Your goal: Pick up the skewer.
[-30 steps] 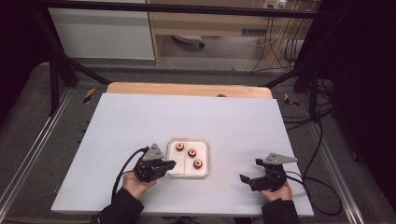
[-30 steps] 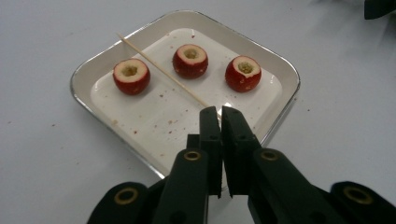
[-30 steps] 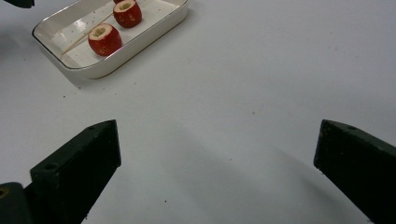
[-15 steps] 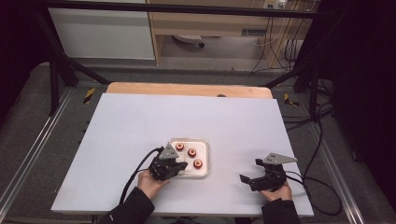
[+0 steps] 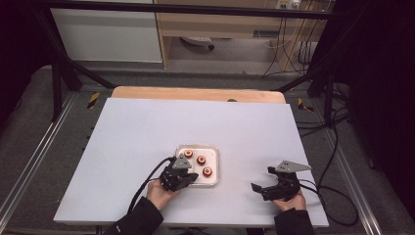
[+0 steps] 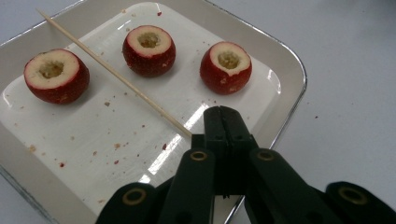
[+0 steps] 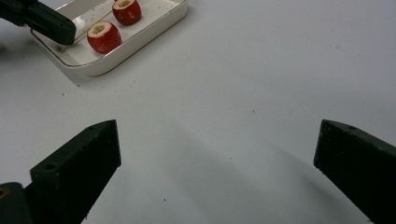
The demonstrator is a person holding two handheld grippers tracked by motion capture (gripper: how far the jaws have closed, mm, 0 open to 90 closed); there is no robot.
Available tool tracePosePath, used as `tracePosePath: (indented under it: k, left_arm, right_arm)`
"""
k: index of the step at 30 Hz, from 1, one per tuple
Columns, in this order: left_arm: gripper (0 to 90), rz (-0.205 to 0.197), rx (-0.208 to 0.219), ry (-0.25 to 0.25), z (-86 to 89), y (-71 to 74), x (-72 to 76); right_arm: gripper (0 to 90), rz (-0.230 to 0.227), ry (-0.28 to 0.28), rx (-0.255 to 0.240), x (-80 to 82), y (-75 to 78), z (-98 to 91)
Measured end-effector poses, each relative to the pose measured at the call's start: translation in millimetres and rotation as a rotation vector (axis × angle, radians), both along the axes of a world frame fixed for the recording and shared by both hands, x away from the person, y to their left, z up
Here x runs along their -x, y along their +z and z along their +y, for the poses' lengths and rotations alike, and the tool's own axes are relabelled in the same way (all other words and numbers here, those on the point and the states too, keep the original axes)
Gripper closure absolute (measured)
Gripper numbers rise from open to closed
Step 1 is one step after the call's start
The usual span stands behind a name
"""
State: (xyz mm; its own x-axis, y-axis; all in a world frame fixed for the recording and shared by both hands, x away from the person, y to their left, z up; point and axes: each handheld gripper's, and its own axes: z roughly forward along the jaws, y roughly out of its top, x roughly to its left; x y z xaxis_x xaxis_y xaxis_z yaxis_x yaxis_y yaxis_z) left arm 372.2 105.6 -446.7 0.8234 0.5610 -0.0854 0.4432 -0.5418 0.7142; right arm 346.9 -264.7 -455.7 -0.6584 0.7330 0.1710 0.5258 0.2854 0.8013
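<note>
A white tray (image 6: 289, 60) holds three cored red fruits (image 6: 56, 74) (image 6: 149, 49) (image 6: 226, 66) and a thin wooden skewer (image 6: 107, 70) lying slantwise across it. My left gripper (image 6: 223, 114) is low over the tray's near edge, its jaws together, and the skewer's near end runs in under them. In the high view the left gripper (image 5: 193, 177) sits at the tray's (image 5: 215, 149) left front corner. My right gripper (image 5: 262, 178) rests to the right of the tray, open and holding nothing (image 7: 217, 140).
The tray (image 7: 140, 35) lies up and to the left in the right gripper view, with the left gripper (image 7: 51, 23) over it. A wooden strip (image 5: 195, 93) borders the white table's far edge. Cables trail off beside both hands.
My left gripper has moved right from beside the tray to its left front corner and come down onto the skewer. The right gripper has stayed in place.
</note>
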Motion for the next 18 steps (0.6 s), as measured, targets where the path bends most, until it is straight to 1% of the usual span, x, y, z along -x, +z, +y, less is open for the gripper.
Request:
tracePosePath:
  k: [5, 8, 11, 12, 14, 17, 18]
  left_arm:
    - [89.9, 0.001, -0.014, 0.001, 1.7, 0.0, 0.3]
    - [89.9, 0.002, -0.027, 0.005, 5.7, 0.8, 0.2]
    - [89.9, 0.004, -0.027, 0.008, 8.2, 0.8, 0.5]
    - [89.9, 0.004, -0.027, 0.012, 9.3, 0.9, 0.9]
    - [89.9, -0.005, -0.040, 0.021, 13.6, 1.7, 1.1]
    - [89.9, -0.005, -0.043, 0.030, 16.8, 2.0, 0.7]
    - [89.9, -0.003, -0.037, 0.040, 19.4, 1.9, 0.3]
  right_arm:
    - [1.3, -0.002, -0.001, 0.000, 0.1, 0.1, -0.1]
    - [1.3, -0.002, -0.001, 0.001, 0.1, 0.1, -0.2]
    - [1.2, -0.001, 0.000, 0.000, 0.2, 0.0, -0.1]
    - [1.2, -0.001, 0.000, 0.000, 0.2, 0.0, -0.1]
    - [1.3, -0.001, -0.001, 0.001, 0.1, 0.1, -0.1]
    - [1.3, -0.002, -0.001, 0.000, 0.2, 0.1, -0.2]
    - [1.3, -0.001, -0.001, 0.001, 0.2, 0.1, -0.2]
